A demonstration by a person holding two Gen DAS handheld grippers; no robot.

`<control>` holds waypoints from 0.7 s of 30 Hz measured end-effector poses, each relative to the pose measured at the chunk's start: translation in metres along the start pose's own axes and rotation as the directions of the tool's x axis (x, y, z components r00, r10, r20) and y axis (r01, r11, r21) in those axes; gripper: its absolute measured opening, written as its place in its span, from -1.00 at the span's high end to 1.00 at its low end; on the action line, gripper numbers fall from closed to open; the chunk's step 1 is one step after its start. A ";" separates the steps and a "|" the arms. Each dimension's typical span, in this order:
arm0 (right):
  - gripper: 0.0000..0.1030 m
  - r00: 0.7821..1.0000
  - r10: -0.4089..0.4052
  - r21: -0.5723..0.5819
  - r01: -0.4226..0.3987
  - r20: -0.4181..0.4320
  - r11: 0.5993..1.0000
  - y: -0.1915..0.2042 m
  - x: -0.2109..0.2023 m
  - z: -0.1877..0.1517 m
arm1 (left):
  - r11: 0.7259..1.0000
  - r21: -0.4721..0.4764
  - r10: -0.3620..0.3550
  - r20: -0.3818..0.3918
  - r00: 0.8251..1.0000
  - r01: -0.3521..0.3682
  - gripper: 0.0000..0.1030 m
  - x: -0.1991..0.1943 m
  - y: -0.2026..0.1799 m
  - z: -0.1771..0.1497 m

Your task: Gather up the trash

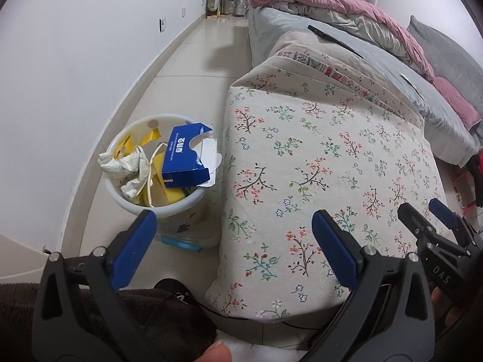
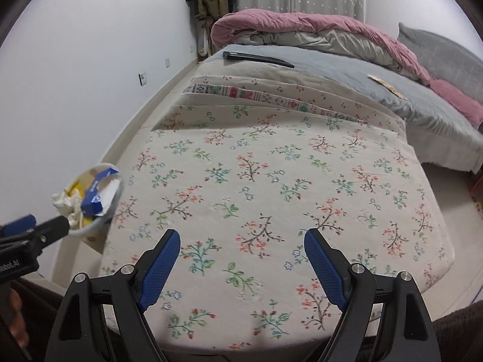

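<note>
A white trash bin [image 1: 181, 206] stands on the floor beside a floral-covered surface [image 1: 317, 166]. It is heaped with a torn blue box [image 1: 184, 157], crumpled paper [image 1: 126, 166] and yellow scraps. My left gripper [image 1: 234, 229] hangs open above the bin's near side and the surface's left edge, with nothing between its pads. My right gripper [image 2: 241, 238] is open over the floral surface [image 2: 271, 181], also holding nothing. The bin [image 2: 120, 187] shows at the left of the right wrist view. A brown paper scrap [image 2: 385, 86] lies on the grey bed.
Behind the floral surface is a bed with a grey sheet [image 2: 332, 69], a rolled pink duvet [image 2: 302, 27] and a long black flat object [image 2: 256, 58]. A white wall [image 1: 75, 75] and pale tiled floor [image 1: 187, 90] run along the left. A person's thumb [image 1: 215, 353] shows below.
</note>
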State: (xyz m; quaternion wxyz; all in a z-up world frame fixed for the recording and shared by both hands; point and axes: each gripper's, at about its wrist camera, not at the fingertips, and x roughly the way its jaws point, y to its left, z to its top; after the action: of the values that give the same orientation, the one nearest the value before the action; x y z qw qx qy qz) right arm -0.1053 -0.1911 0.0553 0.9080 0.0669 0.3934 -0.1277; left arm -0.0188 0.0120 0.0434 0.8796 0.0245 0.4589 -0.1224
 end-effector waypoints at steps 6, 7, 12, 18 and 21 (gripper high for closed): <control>-0.66 1.000 -0.005 0.001 0.005 0.012 1.000 -0.002 0.001 -0.001 | 1.000 0.019 0.013 0.008 1.000 -0.013 -0.98 0.003 -0.009 0.000; -0.66 1.000 -0.008 0.003 0.008 0.014 1.000 -0.003 0.001 -0.001 | 1.000 0.018 0.013 0.008 1.000 -0.013 -0.98 0.003 -0.010 -0.001; -0.66 1.000 -0.007 0.019 0.007 0.008 1.000 -0.006 0.005 0.000 | 1.000 0.015 0.023 0.010 1.000 -0.024 -0.98 0.005 -0.011 -0.001; -0.66 1.000 -0.004 0.022 0.004 -0.002 1.000 -0.006 0.010 0.000 | 1.000 0.010 0.026 0.000 1.000 -0.026 -0.98 0.009 -0.011 -0.002; -0.66 1.000 -0.001 0.030 0.001 -0.007 1.000 -0.007 0.012 0.000 | 1.000 0.010 0.028 -0.006 1.000 -0.028 -0.98 0.011 -0.011 -0.004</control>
State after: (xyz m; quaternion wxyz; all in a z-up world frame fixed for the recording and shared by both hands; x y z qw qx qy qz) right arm -0.0998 -0.2000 0.0464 0.9055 0.0805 0.3946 -0.1338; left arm -0.0181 0.0001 0.0328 0.8798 0.0357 0.4604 -0.1122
